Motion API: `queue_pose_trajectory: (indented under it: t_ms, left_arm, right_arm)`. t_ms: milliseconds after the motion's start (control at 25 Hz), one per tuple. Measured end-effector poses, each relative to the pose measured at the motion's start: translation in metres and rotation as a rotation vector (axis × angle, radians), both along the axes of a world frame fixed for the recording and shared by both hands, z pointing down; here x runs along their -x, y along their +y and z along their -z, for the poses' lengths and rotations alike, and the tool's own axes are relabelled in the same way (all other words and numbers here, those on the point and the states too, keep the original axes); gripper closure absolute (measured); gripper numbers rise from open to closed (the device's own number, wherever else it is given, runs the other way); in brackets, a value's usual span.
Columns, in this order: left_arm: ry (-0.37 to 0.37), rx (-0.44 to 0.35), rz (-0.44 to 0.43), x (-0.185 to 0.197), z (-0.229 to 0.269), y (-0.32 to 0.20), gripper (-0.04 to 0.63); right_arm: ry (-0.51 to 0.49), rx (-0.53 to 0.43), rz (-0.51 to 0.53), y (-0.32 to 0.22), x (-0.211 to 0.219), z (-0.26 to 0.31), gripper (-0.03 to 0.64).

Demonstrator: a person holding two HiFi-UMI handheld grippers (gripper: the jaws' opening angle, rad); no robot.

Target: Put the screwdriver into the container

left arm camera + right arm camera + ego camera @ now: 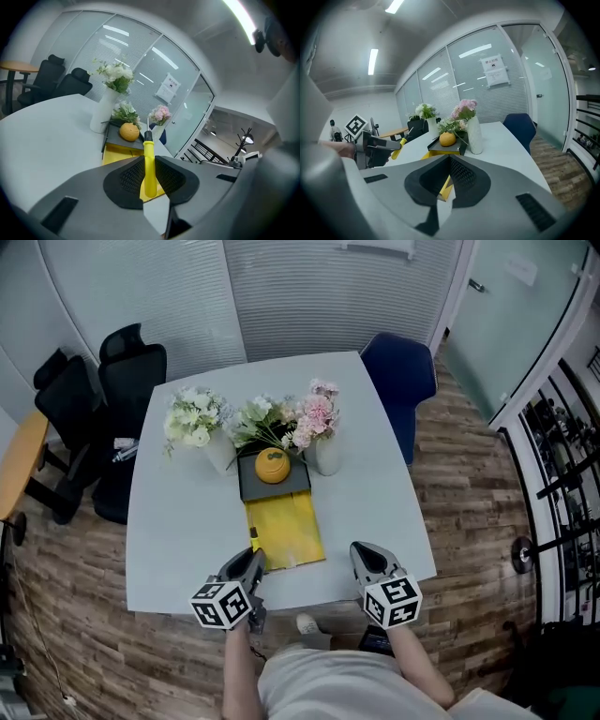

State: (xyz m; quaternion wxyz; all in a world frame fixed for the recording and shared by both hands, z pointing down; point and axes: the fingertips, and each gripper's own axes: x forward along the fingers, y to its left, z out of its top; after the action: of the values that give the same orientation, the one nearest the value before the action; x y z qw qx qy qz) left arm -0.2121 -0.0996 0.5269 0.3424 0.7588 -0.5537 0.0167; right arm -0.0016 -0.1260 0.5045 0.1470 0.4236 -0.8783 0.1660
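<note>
Gripping the screwdriver (150,174) by its yellow handle, the left gripper (149,158) has its jaws closed on it, tip pointing forward over the container (284,535). The right gripper (449,162) has its jaws together, with nothing between them.

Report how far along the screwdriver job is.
Done: the yellow-handled screwdriver is picked up, clamped in the left hand-held gripper. In hand: that gripper sits by the near left corner of the shallow yellow container on the white table, with the tool's tip pointing towards it. Left: lower the screwdriver into the container and let go. The right hand-held gripper is shut and holds nothing.
</note>
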Motion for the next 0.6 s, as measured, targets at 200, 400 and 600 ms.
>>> queue_pose_trajectory:
  t_ms: [200, 400, 600]
  left_arm:
    - [0.022, 0.033, -0.046, 0.012, -0.019, -0.021, 0.529]
    - [0.037, 0.048, -0.075, 0.012, -0.029, -0.028, 0.529]
    - [0.039, 0.051, -0.095, 0.01, -0.031, -0.029, 0.529]
  right_arm:
    - [0.024, 0.013, -0.021, -0.016, 0.02, -0.011, 0.601]
    - [0.05, 0.007, -0.03, -0.016, 0.026, -0.014, 0.602]
    - [0.046, 0.003, -0.046, -0.018, 0.026, -0.013, 0.601]
